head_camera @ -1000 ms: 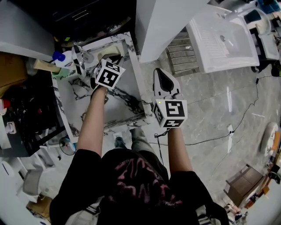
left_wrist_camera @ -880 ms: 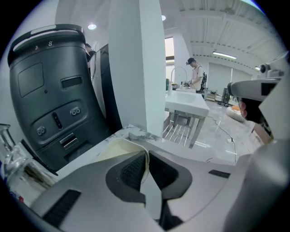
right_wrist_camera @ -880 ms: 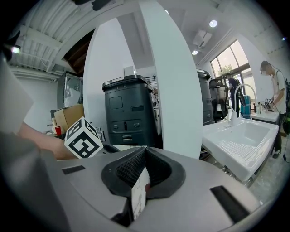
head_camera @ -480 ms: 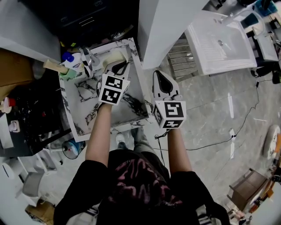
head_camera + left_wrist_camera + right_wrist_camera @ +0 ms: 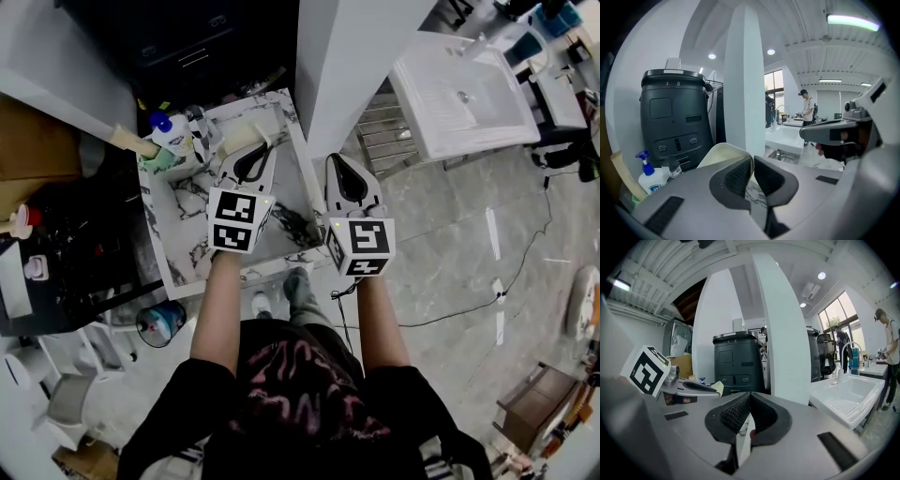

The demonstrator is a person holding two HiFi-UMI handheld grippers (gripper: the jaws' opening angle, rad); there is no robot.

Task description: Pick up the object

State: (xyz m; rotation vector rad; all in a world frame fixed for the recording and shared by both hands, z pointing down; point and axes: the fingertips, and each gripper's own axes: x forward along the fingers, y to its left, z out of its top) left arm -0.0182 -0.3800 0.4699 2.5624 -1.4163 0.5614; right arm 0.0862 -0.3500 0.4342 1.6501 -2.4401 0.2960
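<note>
A pale cream, thin-walled curved object [image 5: 236, 137] is over the far part of the marble table [image 5: 187, 253]. My left gripper [image 5: 255, 148] is shut on its edge. In the left gripper view the cream wall [image 5: 723, 152] runs down into the narrow slit of the left gripper [image 5: 752, 161]. From the right gripper view the cream piece [image 5: 718, 389] sticks out at that gripper's tip. My right gripper [image 5: 345, 161] hangs just off the table's right edge, shut and holding nothing; its pads [image 5: 740, 411] touch each other.
A blue-capped pump bottle [image 5: 169, 134] and a small clear glass [image 5: 200, 127] stand at the table's far left corner. A black bin [image 5: 675, 117] is behind the table. A white pillar [image 5: 347, 56] rises right of it, with a white sink [image 5: 464, 89] beyond. Cables cross the floor.
The left gripper's marker cube has swung back toward the person and the gripper now lies flatter, with the cream object still at its tip. The right gripper has hardly moved.
</note>
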